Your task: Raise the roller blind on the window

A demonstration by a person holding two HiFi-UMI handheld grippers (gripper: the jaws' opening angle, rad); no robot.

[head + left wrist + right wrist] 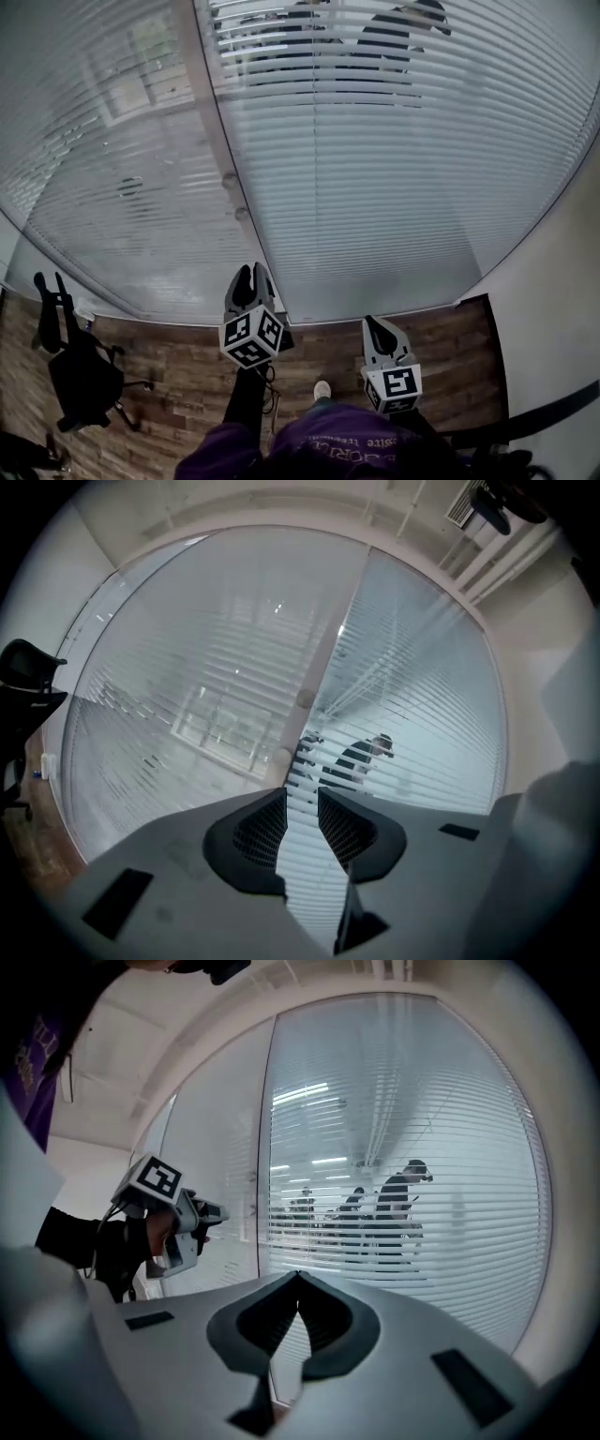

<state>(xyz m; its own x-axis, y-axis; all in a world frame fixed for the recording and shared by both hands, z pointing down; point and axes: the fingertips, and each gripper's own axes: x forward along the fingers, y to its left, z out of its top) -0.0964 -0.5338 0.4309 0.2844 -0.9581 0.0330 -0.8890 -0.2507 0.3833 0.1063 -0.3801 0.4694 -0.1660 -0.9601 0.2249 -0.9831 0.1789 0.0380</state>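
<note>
The slatted blind (394, 169) hangs lowered over the window. In the head view it fills the upper field from about 10 o'clock round to 3 o'clock, and its bottom edge sits close above the wooden floor (169, 342). A pale window post (211, 141) runs down its left side, with another glazed pane beyond it.

Both tools are raised in front of the glass and point at it. The left tool (254, 274) sits near 6 o'clock and the right tool (378, 323) near 5 o'clock, lower in the picture. Neither touches the blind.

In the left gripper view the left tool's jaws stand apart and empty — only the slats beyond show through the gap. In the right gripper view the right tool's jaw tips meet, closed on nothing.

Dark figures (394, 1208) show through the slats on the far side. A black office chair (80, 375) stands on the floor at 8 o'clock in the head view — well apart from the tools.
</note>
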